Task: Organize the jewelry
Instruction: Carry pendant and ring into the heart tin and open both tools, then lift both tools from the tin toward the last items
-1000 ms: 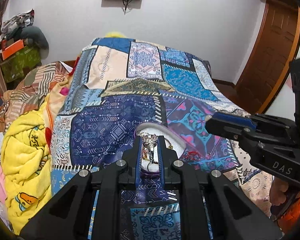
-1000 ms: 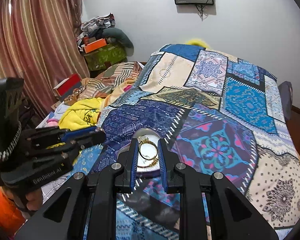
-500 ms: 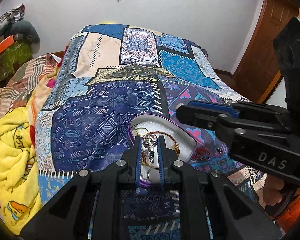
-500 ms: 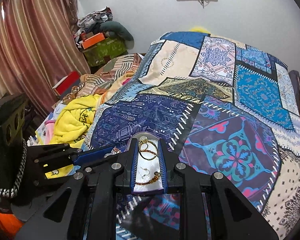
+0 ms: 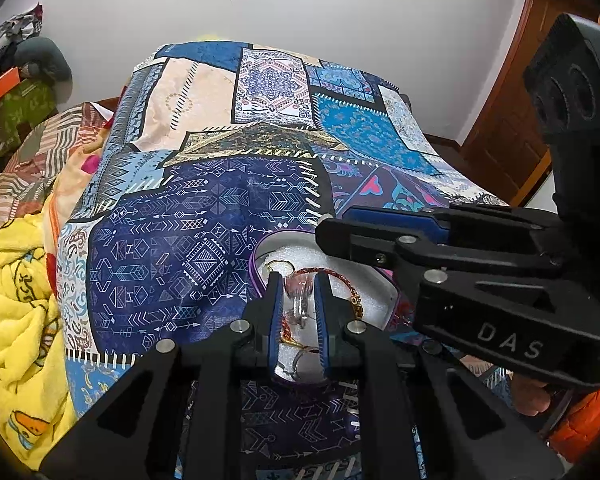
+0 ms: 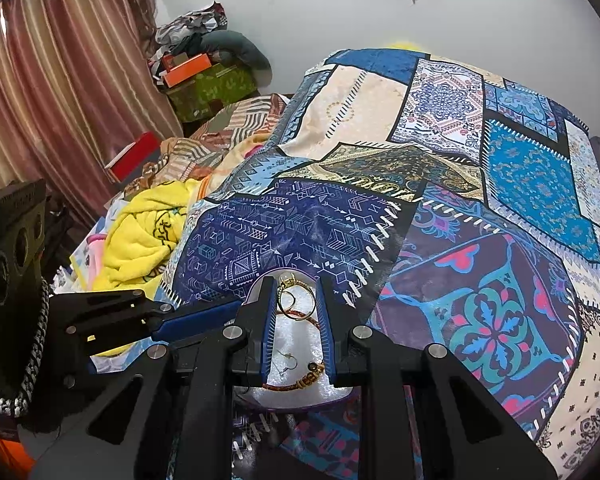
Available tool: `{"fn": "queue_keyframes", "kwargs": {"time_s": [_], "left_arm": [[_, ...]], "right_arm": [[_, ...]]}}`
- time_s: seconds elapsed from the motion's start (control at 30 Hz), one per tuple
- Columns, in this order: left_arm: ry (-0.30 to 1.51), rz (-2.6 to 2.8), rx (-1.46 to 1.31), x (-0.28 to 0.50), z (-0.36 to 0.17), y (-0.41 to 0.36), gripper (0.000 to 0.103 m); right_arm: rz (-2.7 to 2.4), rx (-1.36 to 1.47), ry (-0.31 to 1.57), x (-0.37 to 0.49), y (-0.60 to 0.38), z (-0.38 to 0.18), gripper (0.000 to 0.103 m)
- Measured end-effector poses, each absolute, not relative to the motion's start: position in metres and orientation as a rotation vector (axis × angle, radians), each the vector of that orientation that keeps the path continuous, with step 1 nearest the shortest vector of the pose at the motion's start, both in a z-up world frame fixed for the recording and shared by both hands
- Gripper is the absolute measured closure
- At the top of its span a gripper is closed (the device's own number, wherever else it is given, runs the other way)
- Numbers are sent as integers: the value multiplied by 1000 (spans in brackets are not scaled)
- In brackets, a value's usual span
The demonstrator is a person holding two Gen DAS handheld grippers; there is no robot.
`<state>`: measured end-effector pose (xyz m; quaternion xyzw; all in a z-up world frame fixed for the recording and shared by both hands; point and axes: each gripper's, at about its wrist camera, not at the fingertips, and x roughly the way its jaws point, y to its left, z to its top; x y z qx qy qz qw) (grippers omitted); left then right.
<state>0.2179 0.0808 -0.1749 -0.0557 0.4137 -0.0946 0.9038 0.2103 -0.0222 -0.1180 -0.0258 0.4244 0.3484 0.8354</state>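
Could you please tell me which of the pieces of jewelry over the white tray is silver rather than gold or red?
The silver ring between the left tool's fingers; the hoop in the right tool is gold.

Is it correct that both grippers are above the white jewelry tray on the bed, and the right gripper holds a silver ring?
Not quite. In the right wrist view, the right gripper holds a gold ring, not silver. Both grippers, including the left gripper, are indeed above the white tray on the bed.

Each wrist view looks forward and downward along its own fingers, close above the jewelry tray (image 5: pixel 384 292) on the patterned bedspread (image 5: pixel 204 216), facing the far wall. Both views share the tray (image 6: pixel 260 284) and bedspread (image 6: pixel 480 216); each shows the opposite unit alongside.
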Motion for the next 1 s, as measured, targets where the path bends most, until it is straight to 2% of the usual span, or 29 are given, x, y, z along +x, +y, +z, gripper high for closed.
{"fn": "queue_keyframes", "kwargs": {"time_s": [0.33,0.5,0.57,1.0], "left_arm": [[845,-182,-111,214,-169,83,90],[835,-173,-107,209,-161,82,86],[824,-169,-105,205,-155,81,82],[779,-153,-71,172,-114,67,82]], "right_arm": [[735,-54,878,207,-27,-108,84],[707,-70,836,198,-34,-95,73],[691,-76,817,194,-39,-88,72],[590,-88,740,159,-81,-54,72]]}}
